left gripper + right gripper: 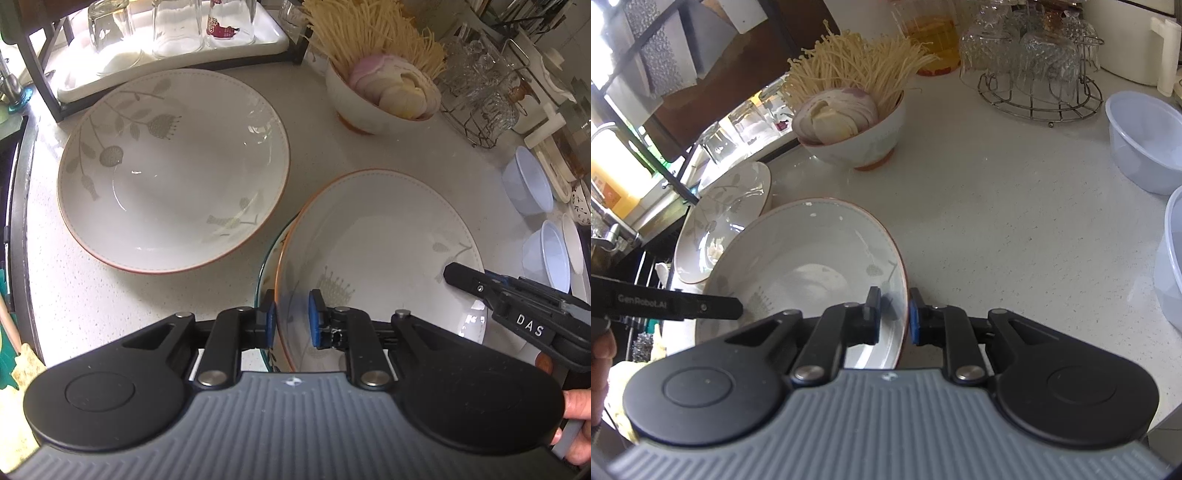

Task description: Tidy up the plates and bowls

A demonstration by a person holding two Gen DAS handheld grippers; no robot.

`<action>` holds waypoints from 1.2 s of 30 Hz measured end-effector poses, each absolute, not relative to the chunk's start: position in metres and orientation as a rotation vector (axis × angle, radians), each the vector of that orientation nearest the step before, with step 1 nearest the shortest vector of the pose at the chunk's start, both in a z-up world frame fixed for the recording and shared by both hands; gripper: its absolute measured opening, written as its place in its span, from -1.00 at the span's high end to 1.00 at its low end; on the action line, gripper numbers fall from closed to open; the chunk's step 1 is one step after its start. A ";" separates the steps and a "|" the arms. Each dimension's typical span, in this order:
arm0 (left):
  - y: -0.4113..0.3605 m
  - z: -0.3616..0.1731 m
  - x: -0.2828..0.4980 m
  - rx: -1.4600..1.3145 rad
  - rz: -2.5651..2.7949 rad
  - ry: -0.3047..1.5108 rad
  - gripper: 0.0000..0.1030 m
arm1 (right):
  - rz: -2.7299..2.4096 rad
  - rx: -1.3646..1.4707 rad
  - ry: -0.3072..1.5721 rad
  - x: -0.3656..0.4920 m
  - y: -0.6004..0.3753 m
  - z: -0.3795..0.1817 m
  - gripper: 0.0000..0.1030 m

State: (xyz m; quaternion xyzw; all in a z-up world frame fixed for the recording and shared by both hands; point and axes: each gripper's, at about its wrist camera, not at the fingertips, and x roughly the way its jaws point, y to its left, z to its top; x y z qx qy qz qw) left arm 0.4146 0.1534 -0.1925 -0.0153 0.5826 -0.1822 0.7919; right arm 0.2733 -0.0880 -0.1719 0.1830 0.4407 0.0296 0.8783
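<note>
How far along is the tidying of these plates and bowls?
Partway. Done: one leaf-patterned bowl sits nested on a green-rimmed dish. In hand: the left claw and right claw straddle that bowl's rim, pads slack rather than pinching. Remaining: the matching bowl stands alone on the counter, probably next for the stack.

A home kitchen: countertop (1015, 221) with upturned glasses (177, 29) and bowls (173, 170).
</note>
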 end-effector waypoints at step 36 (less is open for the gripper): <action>0.191 -0.169 0.404 -0.204 -0.327 1.205 0.28 | 0.047 0.301 0.929 0.277 -0.083 -0.165 0.44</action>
